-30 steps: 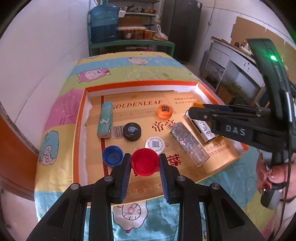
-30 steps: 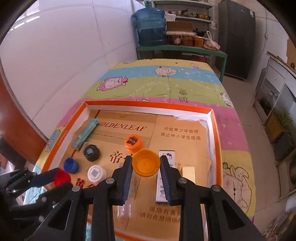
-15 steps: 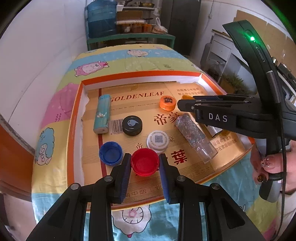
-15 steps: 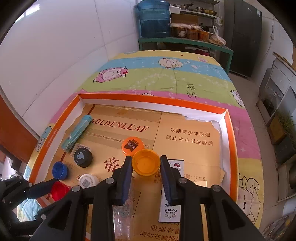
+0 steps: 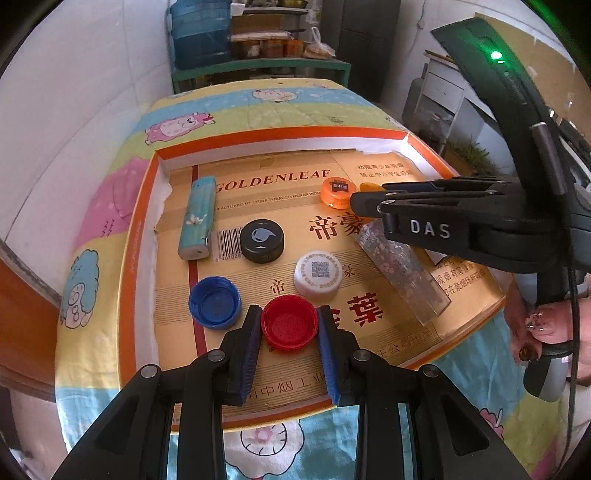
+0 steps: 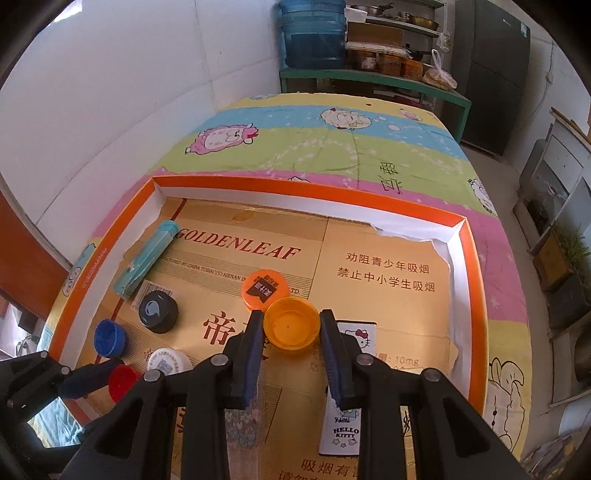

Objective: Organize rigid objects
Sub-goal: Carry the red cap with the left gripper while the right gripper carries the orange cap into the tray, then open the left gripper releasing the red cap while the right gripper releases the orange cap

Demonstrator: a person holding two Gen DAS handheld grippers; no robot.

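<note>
A cartoon-sheep bedsheet covers the bench beside a white wall; water jugs stand on a green shelf behind. An orange-rimmed tray, lined with "GOLDENLEAF" cardboard, holds a blue cap, black cap, white QR cap, teal lighter and "HELLO KITTY" lighter. The left gripper has its jaws clamped on a red cap; the right gripper pinches a yellow cap.
</note>
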